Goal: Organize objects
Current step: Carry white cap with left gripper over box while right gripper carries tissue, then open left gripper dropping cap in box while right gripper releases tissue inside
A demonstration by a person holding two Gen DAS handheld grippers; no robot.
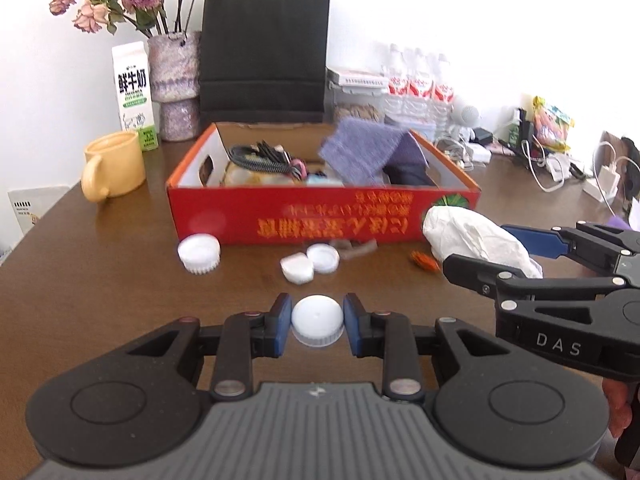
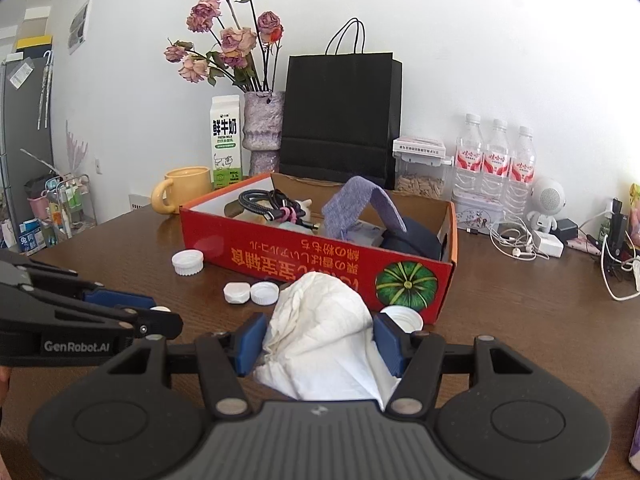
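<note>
the white bottle cap [image 1: 317, 321] sits pinched between the blue pads of the left claw [image 1: 317, 326], lifted above the brown table [image 1: 120, 288]. the right claw [image 2: 318, 340] is clamped on a crumpled white bag [image 2: 320, 332], just in front of the red box [image 2: 280, 256]. 3 more caps [image 1: 199, 252] lie on the table near the box's front wall.

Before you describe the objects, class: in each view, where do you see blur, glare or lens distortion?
Left wrist view: the red box lettering and the loose caps look smeared, while the white cap in the left tool stays sharp. Right wrist view: sharper overall; pale glare on the red box front and tabletop. Both views bend at the edges with dark corners.
</note>
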